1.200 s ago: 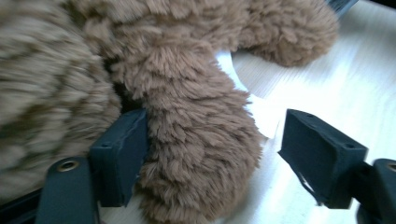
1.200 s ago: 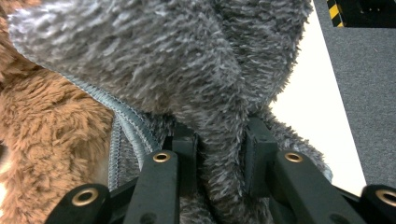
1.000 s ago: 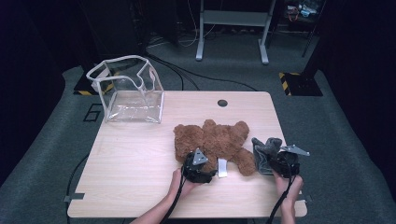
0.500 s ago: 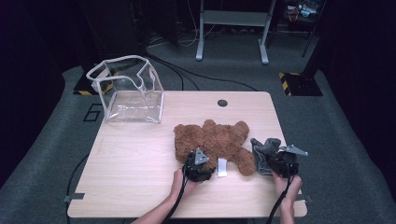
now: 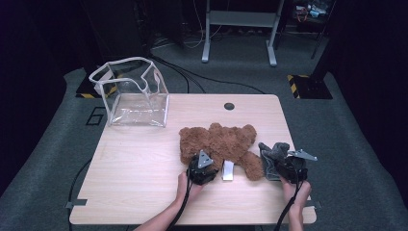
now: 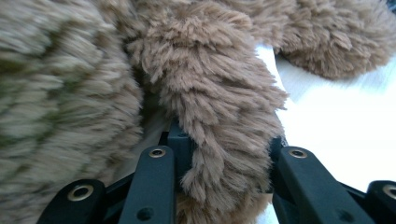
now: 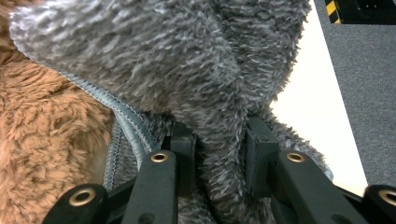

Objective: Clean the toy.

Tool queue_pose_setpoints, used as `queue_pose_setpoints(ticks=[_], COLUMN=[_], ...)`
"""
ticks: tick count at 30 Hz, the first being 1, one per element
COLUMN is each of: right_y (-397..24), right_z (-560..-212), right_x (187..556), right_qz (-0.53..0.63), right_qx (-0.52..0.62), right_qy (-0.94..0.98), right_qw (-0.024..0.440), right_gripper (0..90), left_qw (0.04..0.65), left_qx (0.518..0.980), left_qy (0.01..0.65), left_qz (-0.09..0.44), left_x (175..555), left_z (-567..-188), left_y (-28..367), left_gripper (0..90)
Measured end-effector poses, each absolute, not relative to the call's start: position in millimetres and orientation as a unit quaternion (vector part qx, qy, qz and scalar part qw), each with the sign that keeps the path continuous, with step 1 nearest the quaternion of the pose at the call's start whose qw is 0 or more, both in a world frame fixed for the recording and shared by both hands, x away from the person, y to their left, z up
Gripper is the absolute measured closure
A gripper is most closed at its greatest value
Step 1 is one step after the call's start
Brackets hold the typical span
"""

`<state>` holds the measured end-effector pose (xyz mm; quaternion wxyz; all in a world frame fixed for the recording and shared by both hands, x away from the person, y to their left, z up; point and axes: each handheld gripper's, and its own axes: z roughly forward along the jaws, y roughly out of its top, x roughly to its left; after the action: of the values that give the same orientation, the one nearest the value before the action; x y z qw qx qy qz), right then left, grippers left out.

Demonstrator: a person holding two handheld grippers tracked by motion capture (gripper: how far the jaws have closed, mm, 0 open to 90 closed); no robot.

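**Mia:** Teddy bear [image 5: 219, 142], where is it?

**Ben:** The brown teddy bear lies flat on the bench [image 5: 139, 173], near the front and a bit to the right of the middle. A white tag [image 5: 227, 170] lies by its bottom edge.

**Mia:** What is the left claw [image 5: 202, 166] doing?

**Ben:** It sits at the near edge of the bear, right beside the tag. Its jaws have just been closing. In the left gripper view a fluffy brown bit of the bear [image 6: 219, 116] sticks up between the two black jaws, and the jaws press on it from both sides. So the left claw is holding the bear.

**Mia:** And the right claw [image 5: 276, 161]?

**Ben:** It is at the right end of the bear. It pinches a grey fuzzy cloth [image 5: 272, 153] there. In the right gripper view a fold of the grey cloth [image 7: 219, 121] is squeezed tight between the jaws, and the jaws stand narrow. The brown fur [image 7: 46, 140] is just beside it, touching the grey cloth.

**Mia:** Is the grey cloth part of the bear?

**Ben:** I cannot tell.

**Mia:** What else is on the bench?

**Ben:** A clear plastic bag [image 5: 132, 94] with a white rim. It stands open at the far left corner, well apart from the bear.
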<state>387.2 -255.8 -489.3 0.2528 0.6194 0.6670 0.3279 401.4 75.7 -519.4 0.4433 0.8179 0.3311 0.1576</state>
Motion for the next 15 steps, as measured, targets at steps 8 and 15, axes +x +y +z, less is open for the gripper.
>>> queue_pose_setpoints(ticks=[8, 15], right_y=[-256, -257], right_z=[-488, -487], right_x=[388, 387], right_qz=[0.328, 0.325], right_qx=[0.616, 0.619], right_qy=[0.669, 0.667], right_qw=[0.256, 0.259], right_gripper=[69.6, 69.4], left_qw=[0.468, 0.486], left_qx=[0.816, 0.814], left_qy=[0.304, 0.282], left_qz=[0.151, 0.146], left_x=[407, 411], left_z=[-509, -499], left_y=[76, 78], left_gripper=[70.8, 70.9])
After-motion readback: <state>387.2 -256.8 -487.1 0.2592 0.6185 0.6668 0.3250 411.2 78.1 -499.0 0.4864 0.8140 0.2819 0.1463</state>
